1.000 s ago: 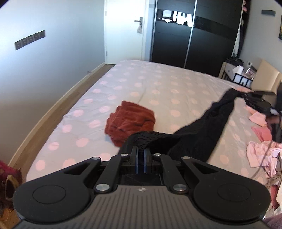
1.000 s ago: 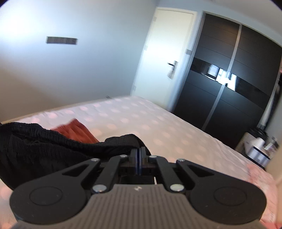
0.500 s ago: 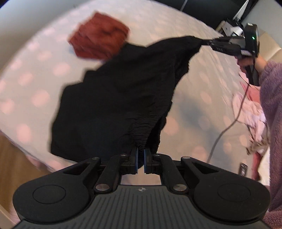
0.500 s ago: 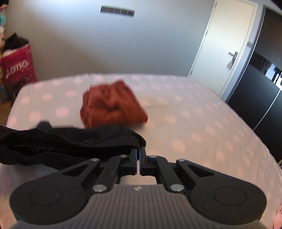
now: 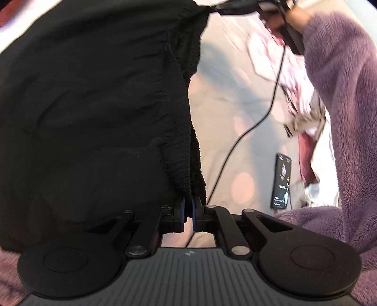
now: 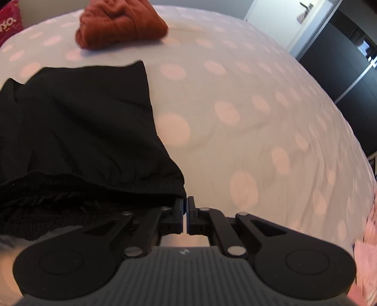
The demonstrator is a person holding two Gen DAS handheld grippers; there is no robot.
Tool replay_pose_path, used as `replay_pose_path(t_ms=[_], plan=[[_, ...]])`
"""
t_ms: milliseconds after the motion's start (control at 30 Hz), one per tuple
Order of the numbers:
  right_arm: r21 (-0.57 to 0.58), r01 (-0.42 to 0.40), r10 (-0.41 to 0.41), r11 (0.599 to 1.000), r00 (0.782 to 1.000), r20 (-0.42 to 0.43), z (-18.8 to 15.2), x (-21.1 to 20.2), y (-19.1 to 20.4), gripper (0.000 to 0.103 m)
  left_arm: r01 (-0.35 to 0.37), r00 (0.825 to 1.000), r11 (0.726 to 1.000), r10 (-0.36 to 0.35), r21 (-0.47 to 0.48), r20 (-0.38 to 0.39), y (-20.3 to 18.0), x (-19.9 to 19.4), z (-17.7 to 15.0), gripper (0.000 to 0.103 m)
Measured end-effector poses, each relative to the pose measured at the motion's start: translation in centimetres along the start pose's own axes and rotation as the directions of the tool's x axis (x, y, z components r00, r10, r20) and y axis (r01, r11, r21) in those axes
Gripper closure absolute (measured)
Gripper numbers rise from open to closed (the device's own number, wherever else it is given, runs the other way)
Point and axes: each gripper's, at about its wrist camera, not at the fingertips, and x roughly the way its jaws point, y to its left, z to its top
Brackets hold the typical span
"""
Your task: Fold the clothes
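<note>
A black garment with an elastic waistband (image 5: 94,106) hangs stretched between my two grippers above the bed. My left gripper (image 5: 188,207) is shut on one end of the waistband. My right gripper (image 6: 186,207) is shut on the other end, and the black garment (image 6: 77,131) drapes to its left, its lower edge near the bedspread. The right gripper also shows in the left wrist view (image 5: 235,7), held by a hand in a purple fleece sleeve (image 5: 341,94).
The bed (image 6: 235,94) has a pale spread with pink dots. A folded rust-red garment (image 6: 120,23) lies at its far side. A heap of pink clothes (image 5: 294,82) and a black phone (image 5: 281,181) lie on the bed at right. A black cable (image 5: 247,129) hangs across.
Both grippers have lifted and tilted down toward the bed, spreading the black garment by its waistband. The left gripper has come closer to the right arm and the pink heap.
</note>
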Motion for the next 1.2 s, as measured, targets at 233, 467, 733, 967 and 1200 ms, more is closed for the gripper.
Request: replay_pose_path(t_ms=[233,467,733,967,1200], plan=[[0.064,0.014,-0.01,0.998,0.998,-0.056,-5.2,2.7,-1.9,0.1,-0.003,0.998,1.0,0.005,0.027,-0.069,-1.9,5.4,0.4,0.099],[0.072,0.039,-0.036,0.997,0.998,-0.041,-5.7,2.0,-1.4,0.076,-0.039,0.997,0.999,0.04,0.015,-0.066,-1.5,5.8,-0.9,0.083],[0.089,0.105,-0.103,0.99,0.994,-0.027,-6.0,-3.6,0.2,0.052,0.031,0.999,0.999,-0.03,0.041,-0.02,-1.4,2.7,-4.3,0.05],[0.161,0.078,-0.081,0.984,0.997,0.008,-7.9,-10.8,5.1,0.053,-0.029,0.995,0.996,0.019,0.089,0.103,1.0,-1.6,-6.6,0.05],[0.174,0.04,-0.052,0.984,0.996,0.066,-11.6,-17.1,13.9,0.053,-0.146,0.976,0.976,0.115,0.163,0.184,4.0,-3.6,-7.9,0.05]])
